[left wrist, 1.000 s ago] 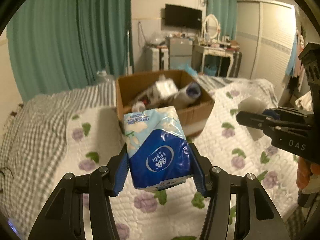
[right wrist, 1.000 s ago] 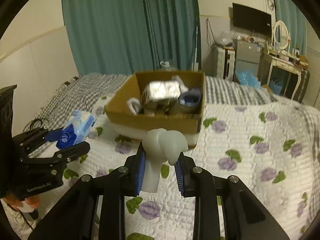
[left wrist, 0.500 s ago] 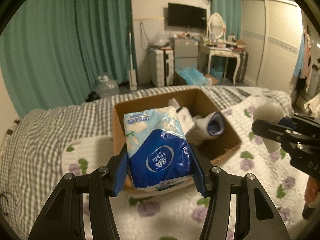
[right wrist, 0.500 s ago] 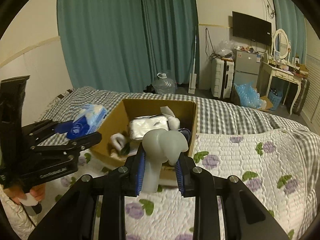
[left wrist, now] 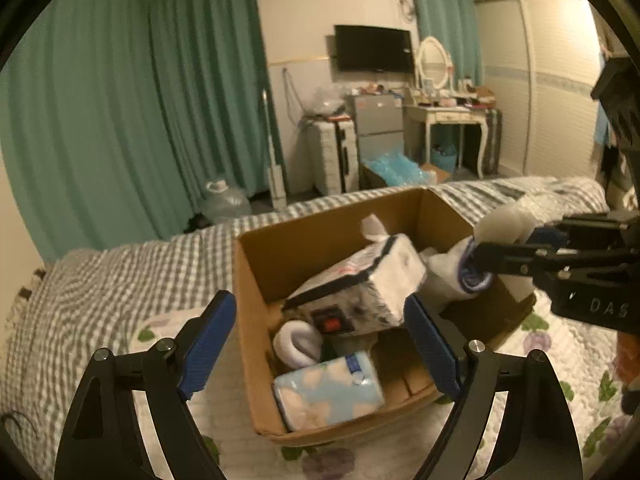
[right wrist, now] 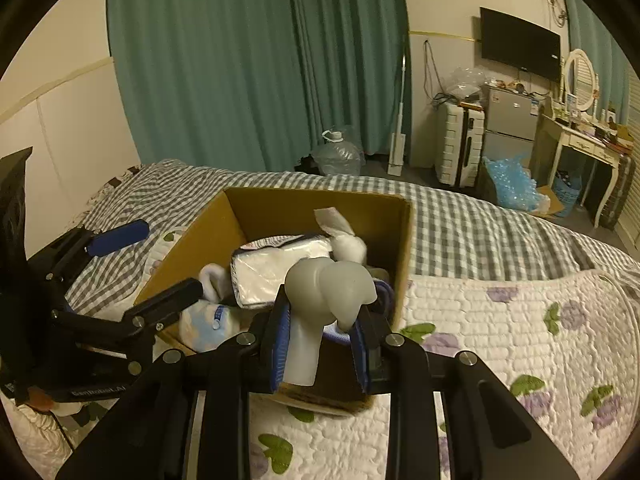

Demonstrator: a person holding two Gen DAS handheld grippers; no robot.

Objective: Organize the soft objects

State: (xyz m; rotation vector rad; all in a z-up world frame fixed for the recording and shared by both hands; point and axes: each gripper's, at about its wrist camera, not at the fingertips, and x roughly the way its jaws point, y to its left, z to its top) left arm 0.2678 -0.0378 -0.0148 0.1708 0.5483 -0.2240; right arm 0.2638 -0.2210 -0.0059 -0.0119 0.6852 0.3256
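A cardboard box (left wrist: 256, 304) stands on the bed and also shows in the right wrist view (right wrist: 402, 248). My left gripper (left wrist: 320, 344) is open and empty above the box's near left corner. The blue tissue pack (left wrist: 328, 390) lies in the box's near end; it also shows in the right wrist view (right wrist: 204, 326). A white wrapped pack (left wrist: 372, 280), a white roll (left wrist: 298, 342) and other soft things fill the box. My right gripper (right wrist: 320, 336) is shut on a pale grey soft toy (right wrist: 330, 292), held over the box's right near edge.
The bed has a grey checked sheet (left wrist: 100, 292) and a white quilt with purple flowers (right wrist: 520, 340). Beyond the bed are green curtains (left wrist: 140, 120), a water jug (right wrist: 338, 156), a suitcase (right wrist: 460, 148), a dressing table (left wrist: 452, 120) and a wardrobe (left wrist: 560, 88).
My left gripper opened and let go of the blue tissue pack, which now lies in the box. Both grippers moved forward over the box. The right gripper still holds the grey toy.
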